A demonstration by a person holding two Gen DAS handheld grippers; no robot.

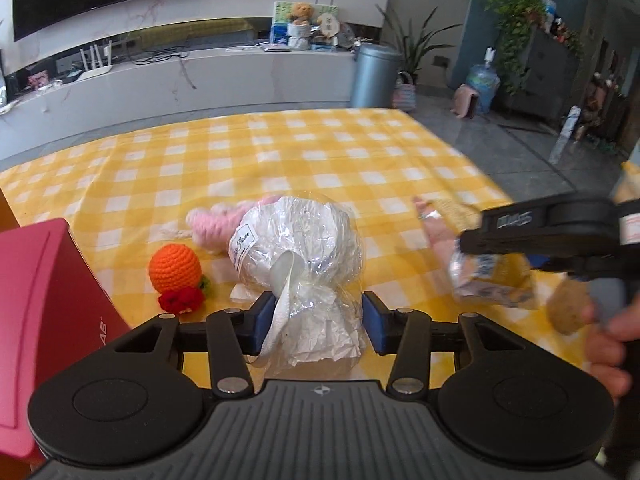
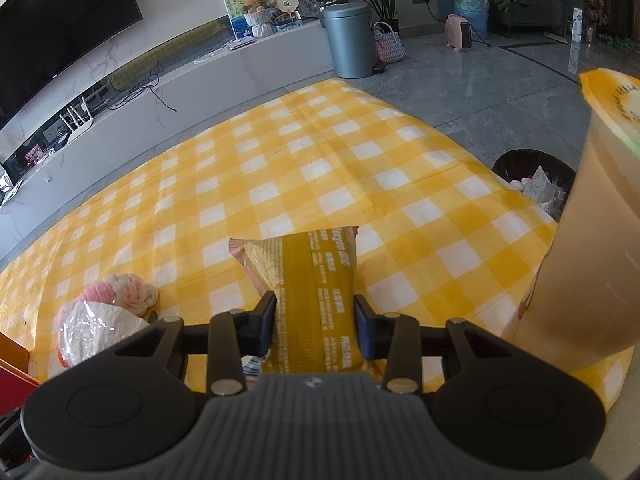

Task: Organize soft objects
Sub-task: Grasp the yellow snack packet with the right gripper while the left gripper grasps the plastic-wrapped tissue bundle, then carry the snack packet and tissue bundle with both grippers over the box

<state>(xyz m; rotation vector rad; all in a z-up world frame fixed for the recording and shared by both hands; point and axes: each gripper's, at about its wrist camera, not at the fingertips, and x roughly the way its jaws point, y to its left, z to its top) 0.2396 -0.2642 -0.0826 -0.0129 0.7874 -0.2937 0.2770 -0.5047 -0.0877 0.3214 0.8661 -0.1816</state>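
A white soft bundle in clear plastic wrap (image 1: 298, 248) lies on the yellow checked tablecloth (image 1: 280, 152). My left gripper (image 1: 316, 320) stands open around its knotted tail, pads on either side. A pink yarn toy (image 1: 218, 222) lies behind it, and a crocheted orange (image 1: 174, 268) with a red flower (image 1: 180, 299) to its left. My right gripper (image 2: 315, 322) is shut on a yellow snack packet (image 2: 312, 280) and holds it above the cloth. That gripper also shows in the left wrist view (image 1: 492, 240). The wrapped bundle (image 2: 100, 328) and pink yarn (image 2: 120, 290) show at lower left.
A red box (image 1: 44, 300) stands at the left. A tall yellow-beige container (image 2: 592, 240) stands at the right table edge, with a black waste bin (image 2: 536, 180) on the floor beyond. A grey bin (image 2: 350, 40) and TV bench (image 1: 180, 84) lie behind.
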